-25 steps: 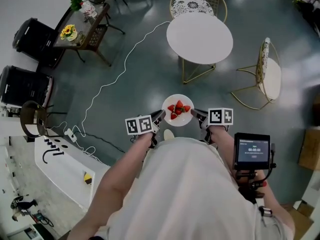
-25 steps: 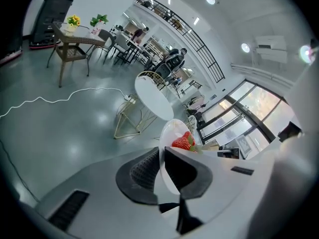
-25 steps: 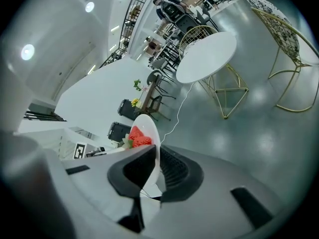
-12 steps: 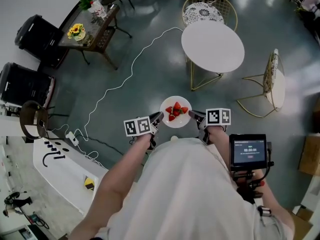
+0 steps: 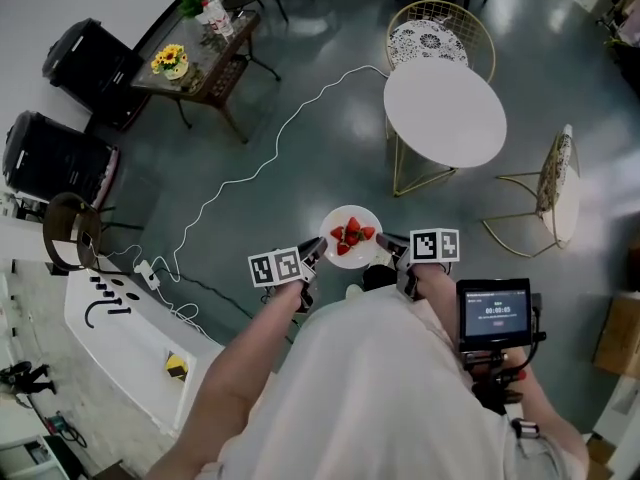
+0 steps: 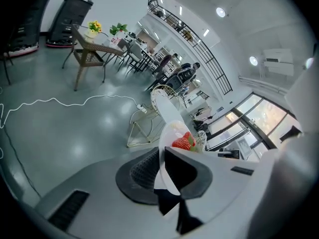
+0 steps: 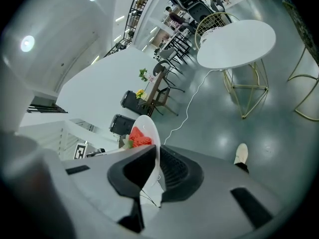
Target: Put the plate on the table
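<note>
1. Since a second ago the table (image 5: 445, 113) has slid down and to the right in the head view and now lies nearer the plate (image 5: 362, 255), which stays carried between both grippers.
2. The left gripper (image 5: 313, 253) pinches the plate's rim at 8 o'clock. Its own view shows the white edge clamped between the two dark pads.
3. The right gripper (image 5: 393, 247) pinches the rim at 4 o'clock, its jaws pressed on the edge in the same way.
4. The plate is white and roughly level. It hangs in the air over the grey floor (image 5: 300, 188), just ahead of the person's body, and is not on the table.
5. Strawberries (image 5: 349, 234) are heaped at its middle.
6. A small lit screen (image 5: 493, 311) sits at 4 o'clock from the plate, by the person's right arm.
7. The table is round and white on gold wire legs. It stands at 1 o'clock from the plate, well apart.
8. One gold chair (image 5: 438, 30) stands just behind the table at 12 o'clock, and another stands at its 4 o'clock.
9. A white cable (image 5: 262, 166) snakes over the floor at 11 o'clock.
10. Farther off at 11 o'clock stands a side table (image 5: 205, 68) with yellow flowers (image 5: 170, 59).
</note>
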{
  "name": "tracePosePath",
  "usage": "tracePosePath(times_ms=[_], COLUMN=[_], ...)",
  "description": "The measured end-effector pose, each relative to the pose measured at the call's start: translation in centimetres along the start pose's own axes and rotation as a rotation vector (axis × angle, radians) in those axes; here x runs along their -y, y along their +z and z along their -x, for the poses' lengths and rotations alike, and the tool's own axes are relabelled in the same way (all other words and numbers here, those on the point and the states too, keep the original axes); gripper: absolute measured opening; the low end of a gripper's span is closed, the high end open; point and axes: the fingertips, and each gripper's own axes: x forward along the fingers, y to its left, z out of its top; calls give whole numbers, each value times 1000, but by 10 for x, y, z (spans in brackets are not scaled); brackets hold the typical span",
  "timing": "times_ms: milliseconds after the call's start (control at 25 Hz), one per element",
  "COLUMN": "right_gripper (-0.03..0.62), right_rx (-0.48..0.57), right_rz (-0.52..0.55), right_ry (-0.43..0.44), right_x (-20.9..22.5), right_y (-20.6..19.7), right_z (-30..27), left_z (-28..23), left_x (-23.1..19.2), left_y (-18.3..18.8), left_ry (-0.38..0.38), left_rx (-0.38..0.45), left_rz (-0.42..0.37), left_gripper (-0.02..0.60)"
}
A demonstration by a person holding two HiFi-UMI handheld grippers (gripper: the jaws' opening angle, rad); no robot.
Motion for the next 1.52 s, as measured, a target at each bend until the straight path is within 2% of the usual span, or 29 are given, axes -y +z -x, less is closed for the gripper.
tracePosePath(times_ms=[160,400,640,720,1160,1400,1520], right_gripper=[34,34,34,34,34,34,34], right_rx=[-27,-47,-31,-22,38,63,71], right_rz=[-7,8,-15,-16,-75,-92,-89], right_ry=[20,37,52,53,16,31,55], right_x=[6,8,51,56,72,77,85], right_y=[9,48,133,149,169,185,210], right_z=[-15,-33,-38,-37,-24,-23,-18], left_z=[-7,-24,-99,-112,-144,-154,-171], left_x=[-11,-19,-6,-2,9,17,27], left_y=[10,43,105,117,135,149,165], left_ry=[30,47,51,45,6,19,32], left_rx=[5,22,9,3,-78,-92,-88], left_rz=[13,30,15,7,-33,-46,-53], left_gripper=[40,40,40,40,40,40,40])
